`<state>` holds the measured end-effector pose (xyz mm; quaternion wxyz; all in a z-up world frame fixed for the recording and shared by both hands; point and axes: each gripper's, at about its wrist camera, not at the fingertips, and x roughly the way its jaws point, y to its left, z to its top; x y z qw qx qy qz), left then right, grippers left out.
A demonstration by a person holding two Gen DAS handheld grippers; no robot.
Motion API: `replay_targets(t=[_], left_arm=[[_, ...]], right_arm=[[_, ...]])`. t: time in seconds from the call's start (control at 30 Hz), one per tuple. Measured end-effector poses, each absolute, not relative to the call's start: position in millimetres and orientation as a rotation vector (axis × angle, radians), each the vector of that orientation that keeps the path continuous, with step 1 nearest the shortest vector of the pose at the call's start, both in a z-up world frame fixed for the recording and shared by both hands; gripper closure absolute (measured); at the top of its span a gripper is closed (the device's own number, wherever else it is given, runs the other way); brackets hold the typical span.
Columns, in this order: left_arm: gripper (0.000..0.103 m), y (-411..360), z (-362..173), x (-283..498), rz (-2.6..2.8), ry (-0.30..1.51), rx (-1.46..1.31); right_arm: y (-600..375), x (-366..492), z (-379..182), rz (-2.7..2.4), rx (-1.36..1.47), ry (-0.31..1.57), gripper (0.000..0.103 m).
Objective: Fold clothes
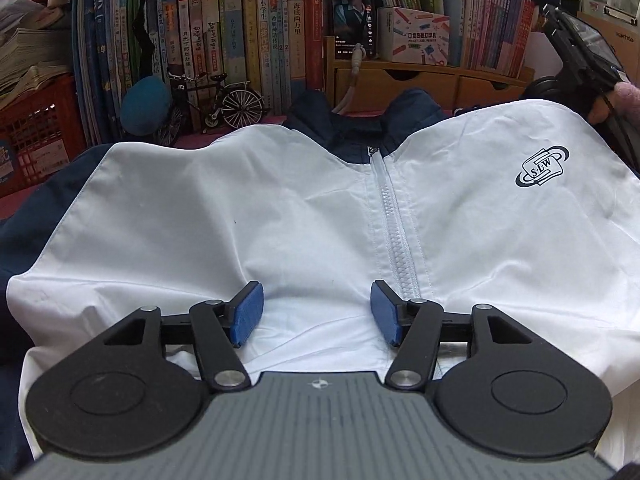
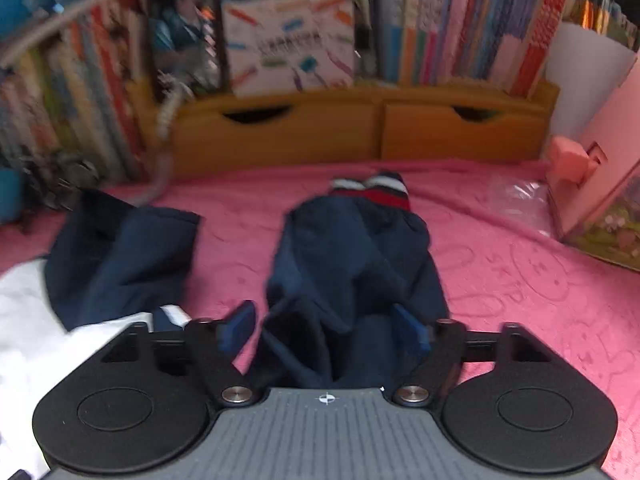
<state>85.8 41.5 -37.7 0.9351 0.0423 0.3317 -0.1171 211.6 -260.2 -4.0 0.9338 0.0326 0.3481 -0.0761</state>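
**Jacket spread flat, sleeve between the right fingers**

Here the white-and-navy jacket (image 1: 304,216) lies front-up on a pink cloth-covered surface (image 2: 500,264), its zipper (image 1: 394,236) closed and running up to the navy collar (image 1: 352,132). A dark emblem (image 1: 542,168) sits on the chest panel toward the right of the left wrist view.

The left hand-held gripper (image 1: 317,314) is poised over the lower white front of the jacket, its blue pads (image 1: 249,312) spread wide with nothing between them; the right-side pad lies just beside the zipper line.

In the blurred right wrist view, the right hand-held gripper (image 2: 324,330) has a navy sleeve (image 2: 352,280) running between its fingers, the fabric bunched in the gap. The fingers stand fairly far apart, and whether they actually pinch the cloth I cannot tell. The sleeve stretches away across the pink surface and ends in a striped cuff (image 2: 370,188) of white, navy and red. To the left of it another navy fold (image 2: 120,256) of the jacket lies beside the white body.

Behind the surface stand rows of books (image 1: 248,40), a wooden drawer unit (image 2: 360,128), a small model bicycle (image 1: 216,104) and a phone (image 1: 352,12) propped upright.
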Motion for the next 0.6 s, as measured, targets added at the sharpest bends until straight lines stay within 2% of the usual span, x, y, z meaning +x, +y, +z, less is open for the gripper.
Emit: replay_targets(t=[0.23,0.37,0.43,0.47,0.6], left_arm=[[0.044,42.7,-35.9,86.3,-0.241,0.679,0.083],[0.044,43.9,-35.0,87.2,-0.249,0.679,0.081],[0.044,44.1,-34.5,87.4,-0.251,0.679,0.083],[0.043,44.1,-34.2,87.5,-0.251,0.679,0.083],[0.043,44.4,-33.8,87.7,-0.25,0.68,0.086]], right_arm=[[-319.4,146.6,41.1,-0.397,0.006,0.449,0.095],[-388.6,66.9,73.5,-0.602,0.013,0.278,0.093],[-431.2,38.0,70.5,-0.585,0.083,0.295,0.086],[-449.7,27.1,61.4,-0.584,0.123,0.335,0.079],[-491.6,-11.6,0.3,-0.65,0.223,0.538,0.077]])
